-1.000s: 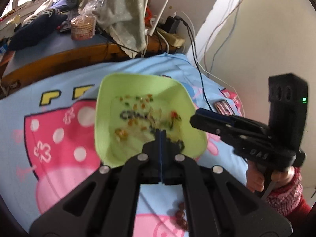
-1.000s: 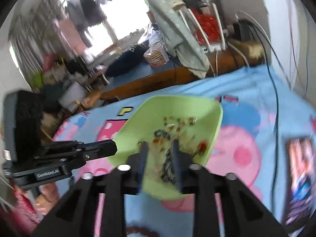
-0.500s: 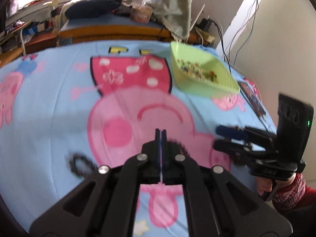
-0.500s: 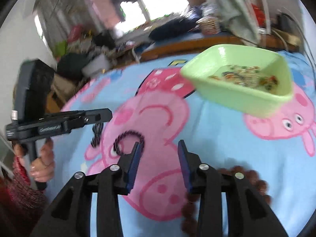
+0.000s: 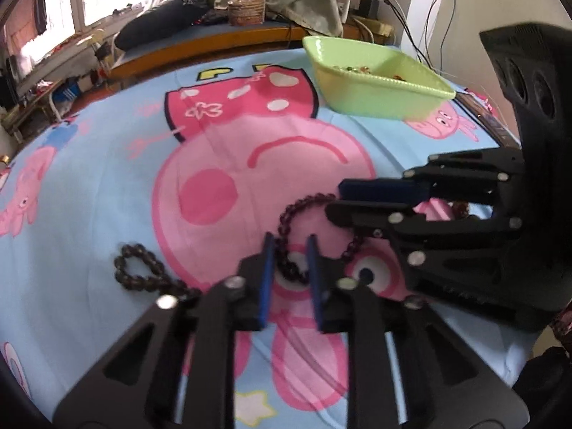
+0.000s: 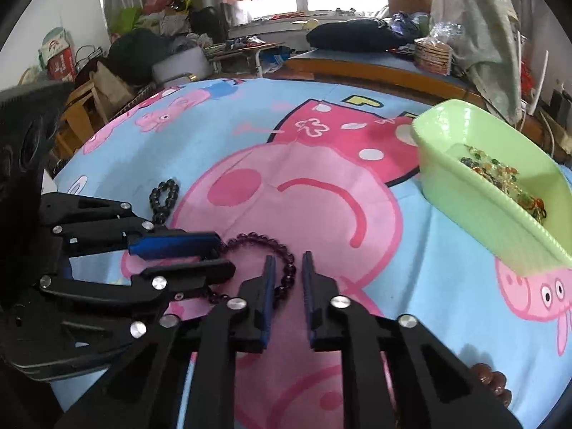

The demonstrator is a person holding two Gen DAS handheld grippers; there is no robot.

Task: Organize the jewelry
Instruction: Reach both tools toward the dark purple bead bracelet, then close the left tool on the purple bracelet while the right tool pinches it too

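A dark purple bead bracelet (image 5: 304,207) lies on the Peppa Pig sheet; it also shows in the right wrist view (image 6: 271,246). My left gripper (image 5: 289,250) is open with its jaws either side of the bracelet's near strand. My right gripper (image 6: 287,268) is open, its jaws straddling the bracelet's other side. A black bead bracelet (image 5: 143,268) lies to the left, also in the right wrist view (image 6: 164,193). A green tray (image 5: 371,85) holding several coloured beads stands at the far right, also in the right wrist view (image 6: 475,200).
A brown bead bracelet (image 6: 493,382) lies near the sheet's front right edge. A wooden bed frame (image 5: 200,46) with clutter and cables runs along the back. A phone (image 5: 482,114) lies right of the tray.
Both grippers moved from the green tray down to the purple bracelet. The left gripper went from shut to open. The right gripper's jaws have narrowed slightly around the strand.
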